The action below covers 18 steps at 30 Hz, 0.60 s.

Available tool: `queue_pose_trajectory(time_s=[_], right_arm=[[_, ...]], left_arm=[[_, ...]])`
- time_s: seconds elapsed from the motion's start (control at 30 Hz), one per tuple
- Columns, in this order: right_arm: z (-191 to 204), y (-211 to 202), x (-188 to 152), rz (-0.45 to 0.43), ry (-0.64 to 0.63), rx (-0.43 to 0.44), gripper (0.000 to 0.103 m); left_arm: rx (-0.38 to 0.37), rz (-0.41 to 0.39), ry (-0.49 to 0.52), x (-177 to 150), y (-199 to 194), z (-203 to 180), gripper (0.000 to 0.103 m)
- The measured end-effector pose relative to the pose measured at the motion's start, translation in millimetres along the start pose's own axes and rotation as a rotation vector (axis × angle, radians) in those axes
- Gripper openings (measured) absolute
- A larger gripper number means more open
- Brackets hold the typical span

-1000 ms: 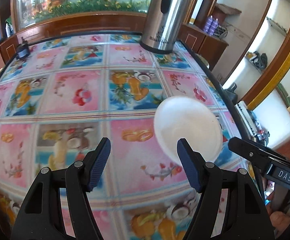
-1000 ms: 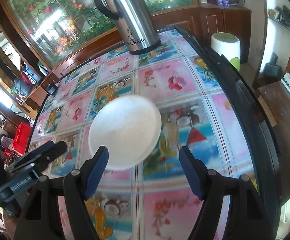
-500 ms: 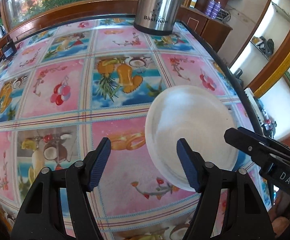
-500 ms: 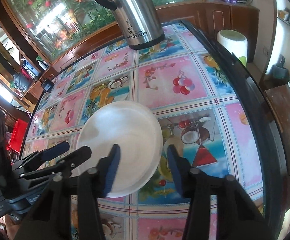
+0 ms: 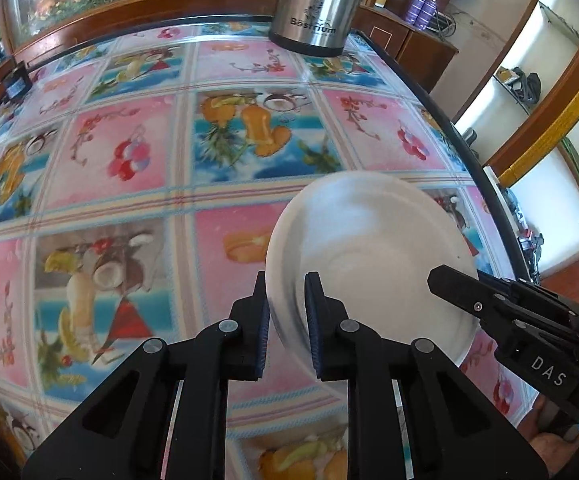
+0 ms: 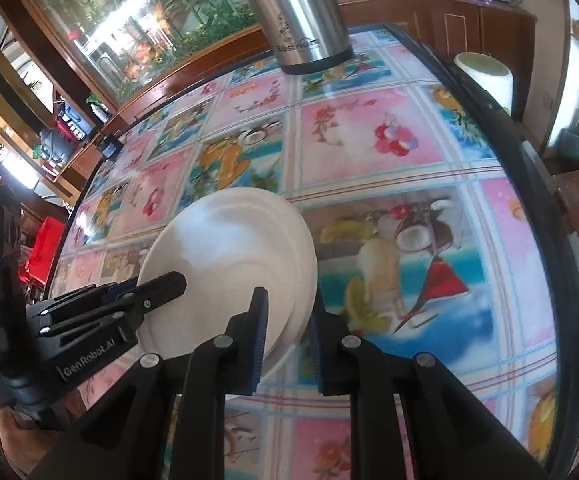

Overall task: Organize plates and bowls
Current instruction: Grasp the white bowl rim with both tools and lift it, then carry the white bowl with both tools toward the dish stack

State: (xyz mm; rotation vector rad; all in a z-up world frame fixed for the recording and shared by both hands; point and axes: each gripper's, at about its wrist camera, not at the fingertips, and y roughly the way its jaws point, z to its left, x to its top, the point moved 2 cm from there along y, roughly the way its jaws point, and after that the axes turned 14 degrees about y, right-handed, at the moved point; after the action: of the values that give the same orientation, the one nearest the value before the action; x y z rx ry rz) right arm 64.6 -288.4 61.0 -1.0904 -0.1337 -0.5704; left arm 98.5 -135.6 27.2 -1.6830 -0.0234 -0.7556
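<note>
A white plate [image 5: 369, 256] lies on the fruit-patterned table, near its right edge. My left gripper [image 5: 287, 320] is shut on the plate's left rim, one finger above and one below it. My right gripper [image 6: 287, 336] is shut on the plate's opposite rim [image 6: 301, 280]. The plate also shows in the right wrist view [image 6: 229, 256]. Each gripper appears in the other's view, the right one as black jaws [image 5: 489, 300] over the plate, the left one likewise [image 6: 129, 300].
A tall steel thermos jug [image 5: 317, 4] stands at the table's far edge and shows in the right wrist view [image 6: 301, 12]. The black table rim [image 6: 529, 184] runs along the right. A white cylinder [image 6: 485, 76] stands beyond it. Wooden cabinets lie behind.
Both grippers moved in on the plate from opposite sides and went from wide open to shut on its rims. The plate looks larger and nearer now.
</note>
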Motion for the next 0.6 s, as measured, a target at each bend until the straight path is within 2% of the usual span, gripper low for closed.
queue_pose_trajectory(time_s=[0.3, 0.6], right_arm=[[32, 1, -30, 0.018, -0.071, 0.002, 0.018], [55, 5, -53, 0.033, -0.101, 0.006, 0.018]], left_arm=[[0.04, -0.028, -0.015, -36, -31, 19, 0.016], [0.089, -0.061, -0.017, -57, -51, 31, 0.016]])
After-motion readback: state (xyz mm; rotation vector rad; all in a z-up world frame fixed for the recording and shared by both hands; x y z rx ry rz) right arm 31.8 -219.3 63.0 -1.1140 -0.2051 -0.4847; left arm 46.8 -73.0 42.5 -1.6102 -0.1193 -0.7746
